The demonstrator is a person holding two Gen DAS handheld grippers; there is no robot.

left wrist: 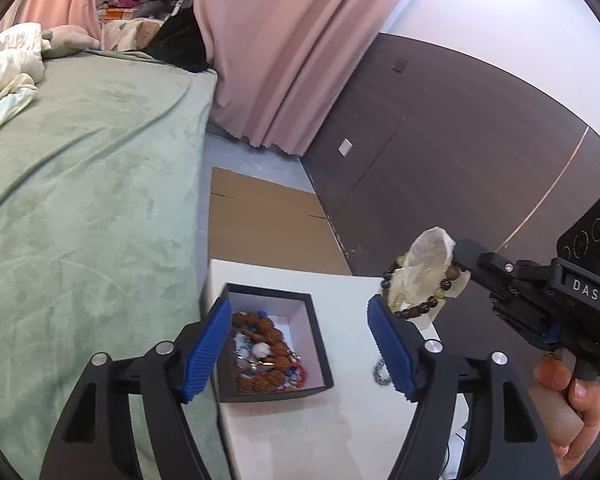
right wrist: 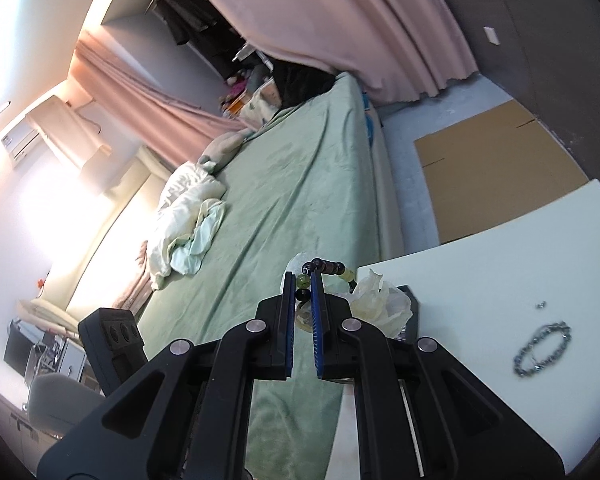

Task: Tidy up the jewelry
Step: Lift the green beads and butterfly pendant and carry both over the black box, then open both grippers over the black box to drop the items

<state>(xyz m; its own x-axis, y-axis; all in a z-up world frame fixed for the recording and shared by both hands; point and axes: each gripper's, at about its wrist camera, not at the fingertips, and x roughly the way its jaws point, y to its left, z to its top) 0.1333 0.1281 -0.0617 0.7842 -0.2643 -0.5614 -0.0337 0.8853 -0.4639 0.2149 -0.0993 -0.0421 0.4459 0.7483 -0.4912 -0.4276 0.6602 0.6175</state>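
A black jewelry box stands open on the white table, filled with orange and red beads and other pieces. My left gripper is open, its blue pads on either side of the box, above it. My right gripper is shut on a beaded bracelet of dark brown and green beads, wrapped with a crumpled clear plastic bag; it holds them in the air above the table's right part. The bracelet and bag also show in the right wrist view. A silver chain bracelet lies on the table.
A bed with a green blanket runs along the table's left side. Flat cardboard lies on the floor beyond the table. Pink curtains and a dark wall panel stand behind. A small silver piece lies near the chain.
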